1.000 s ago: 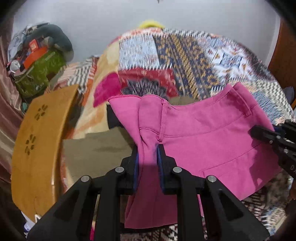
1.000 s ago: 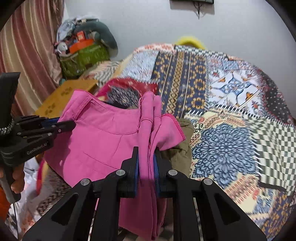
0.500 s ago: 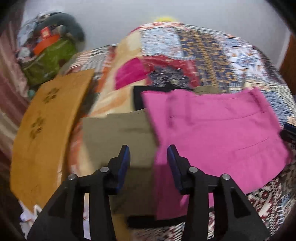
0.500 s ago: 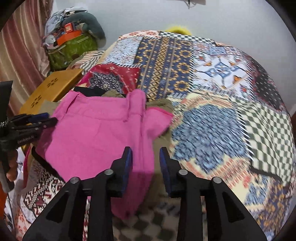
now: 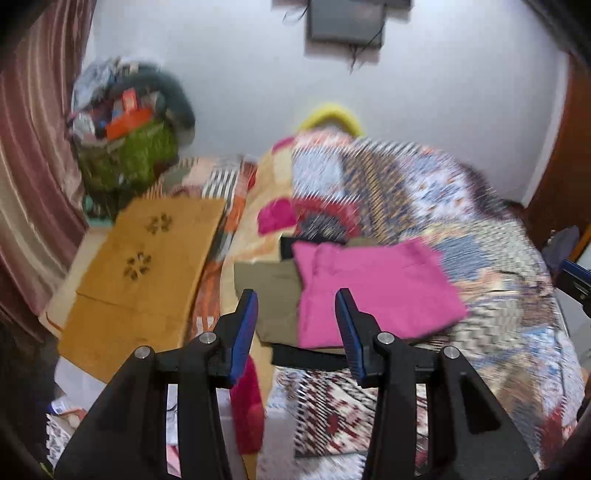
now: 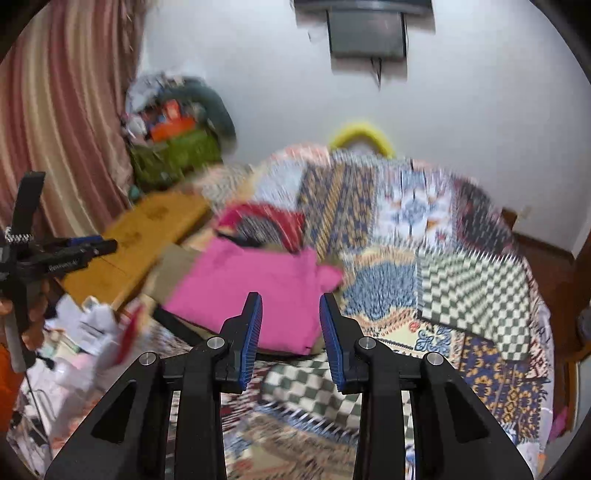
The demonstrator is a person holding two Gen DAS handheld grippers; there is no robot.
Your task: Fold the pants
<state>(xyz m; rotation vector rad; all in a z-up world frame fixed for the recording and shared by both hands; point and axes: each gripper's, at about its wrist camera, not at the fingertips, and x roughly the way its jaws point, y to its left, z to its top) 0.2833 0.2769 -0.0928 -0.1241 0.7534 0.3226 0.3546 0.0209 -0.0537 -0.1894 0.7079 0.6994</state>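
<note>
Nearest to me, my left gripper [image 5: 295,314] has its two black, blue-padded fingers spread wide with nothing between them. My right gripper [image 6: 290,317] is likewise released, its jaws apart and empty. Both hang above the bed, clear of the cloth.

Just beyond the fingertips lie the folded bright pink pants [image 5: 373,291], flat on the bed in a roughly rectangular shape. They rest on top of an olive-green folded garment [image 5: 269,291], which sticks out to the left of them, and under that I can see the edge of a black fabric piece [image 5: 306,356] at the near side. From the right wrist view the pink pants [image 6: 255,295] sit near the bed's left edge.

All of this lies on a multicoloured patchwork bedspread [image 5: 491,291] with checked and floral panels, blurred in both views.

To the left of the bed is an orange-brown wooden board with flower cut-outs [image 5: 140,273]. Farther back, against the white wall, a green bag heaped with clutter [image 5: 129,147] stands beside a striped pink curtain [image 5: 33,155]. High on the wall hangs a dark screen [image 6: 367,35].
</note>
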